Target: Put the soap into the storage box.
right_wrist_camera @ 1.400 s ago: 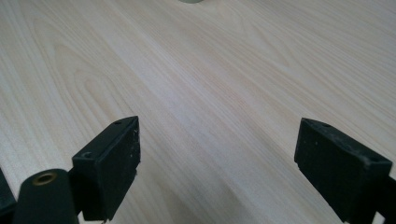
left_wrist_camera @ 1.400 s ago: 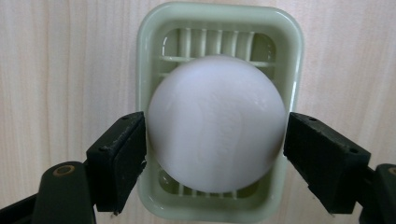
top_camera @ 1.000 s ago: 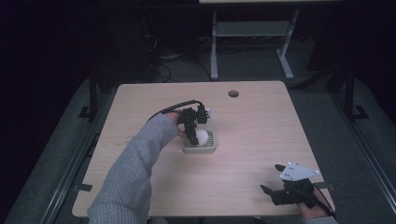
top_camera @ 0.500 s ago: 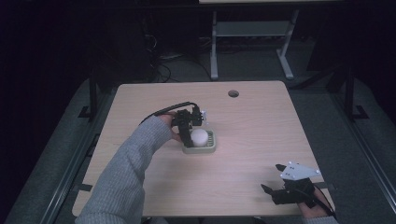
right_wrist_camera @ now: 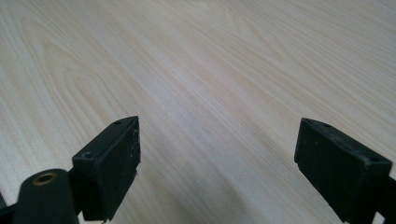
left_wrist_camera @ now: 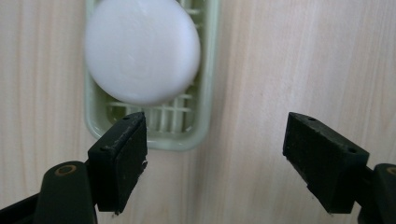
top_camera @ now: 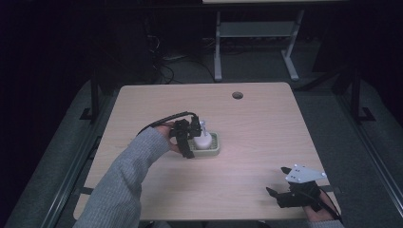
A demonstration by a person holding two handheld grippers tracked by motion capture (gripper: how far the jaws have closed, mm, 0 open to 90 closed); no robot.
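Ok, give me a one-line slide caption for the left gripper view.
Open left gripper hovers over a white soap bar resting in a pale green slatted dish on the wooden table.

From my high view the room is dark, only the table point(top_camera: 266, 137) lit. Ahead of my left gripper point(left_wrist_camera: 215, 154) the white soap point(left_wrist_camera: 142, 49) glares, slightly soft; jaw edges blur.

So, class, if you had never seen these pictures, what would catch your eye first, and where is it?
First, the white soap, round and bright, lying in the pale green soap dish near the middle of the wooden table. Next, the left gripper poised over the dish's end, jaws wide apart, holding nothing. The right gripper sits open at the table's near right corner.
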